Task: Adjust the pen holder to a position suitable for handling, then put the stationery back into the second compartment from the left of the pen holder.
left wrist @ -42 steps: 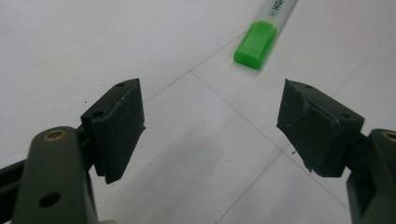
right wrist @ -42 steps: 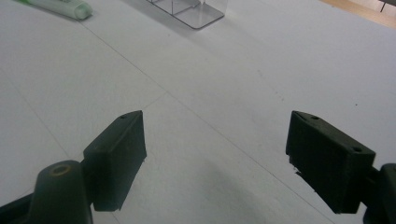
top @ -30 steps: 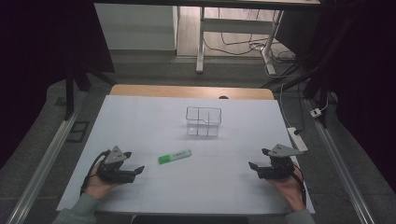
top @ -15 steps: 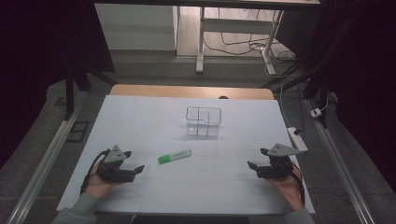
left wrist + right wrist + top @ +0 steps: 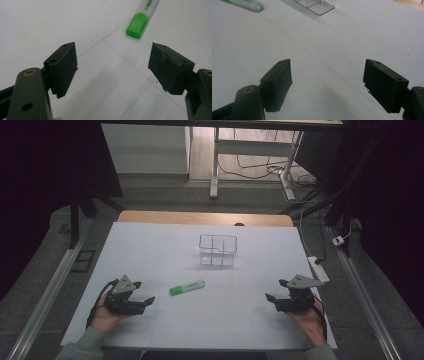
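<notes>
Left gripper view: left gripper gapes near highlighter.

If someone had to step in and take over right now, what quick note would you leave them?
Left gripper: open, holding nothing, low over the white table, pointing at the green highlighter.
Right gripper: open, holding nothing, at the table's right side.
Highlighter: lying flat, cap on, between the left gripper and the clear divided box, which looks empty farther back.
Done: nothing picked up so far.
Left: probably grasp the highlighter with the nearer left gripper; the box seems the likely place for it.
</notes>
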The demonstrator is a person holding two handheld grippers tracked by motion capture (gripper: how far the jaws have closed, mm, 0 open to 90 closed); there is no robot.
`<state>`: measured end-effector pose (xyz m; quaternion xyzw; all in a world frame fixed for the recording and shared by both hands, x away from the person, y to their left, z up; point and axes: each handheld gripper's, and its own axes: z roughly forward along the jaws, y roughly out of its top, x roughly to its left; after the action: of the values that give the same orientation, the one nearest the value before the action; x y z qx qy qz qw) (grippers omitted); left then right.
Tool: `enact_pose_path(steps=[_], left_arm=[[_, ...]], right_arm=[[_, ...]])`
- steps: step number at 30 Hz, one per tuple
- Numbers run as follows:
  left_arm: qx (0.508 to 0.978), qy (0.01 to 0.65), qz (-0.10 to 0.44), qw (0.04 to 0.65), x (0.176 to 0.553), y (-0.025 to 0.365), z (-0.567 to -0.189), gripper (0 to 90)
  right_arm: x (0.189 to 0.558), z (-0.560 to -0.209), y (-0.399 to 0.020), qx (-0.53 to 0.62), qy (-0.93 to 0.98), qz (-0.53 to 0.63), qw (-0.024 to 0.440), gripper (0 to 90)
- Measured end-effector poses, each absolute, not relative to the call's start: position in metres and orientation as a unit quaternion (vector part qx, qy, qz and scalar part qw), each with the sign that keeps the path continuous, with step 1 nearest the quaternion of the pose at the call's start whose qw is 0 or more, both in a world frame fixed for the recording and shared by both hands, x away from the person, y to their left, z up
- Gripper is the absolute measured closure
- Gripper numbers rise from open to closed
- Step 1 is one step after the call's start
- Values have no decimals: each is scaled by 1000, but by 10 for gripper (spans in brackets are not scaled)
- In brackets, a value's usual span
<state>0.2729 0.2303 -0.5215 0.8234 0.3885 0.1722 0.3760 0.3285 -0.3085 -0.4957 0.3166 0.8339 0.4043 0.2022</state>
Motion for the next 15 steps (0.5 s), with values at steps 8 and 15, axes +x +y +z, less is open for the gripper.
enact_pose_path(steps=[8, 15], left_arm=[[827, 382, 167, 376, 275, 229, -515, 233], [835, 372, 164, 370, 278, 226, -508, 233]], right_arm=[[326, -492, -303, 303, 836, 410, 202, 233], [326, -493, -303, 298, 841, 406, 199, 235]])
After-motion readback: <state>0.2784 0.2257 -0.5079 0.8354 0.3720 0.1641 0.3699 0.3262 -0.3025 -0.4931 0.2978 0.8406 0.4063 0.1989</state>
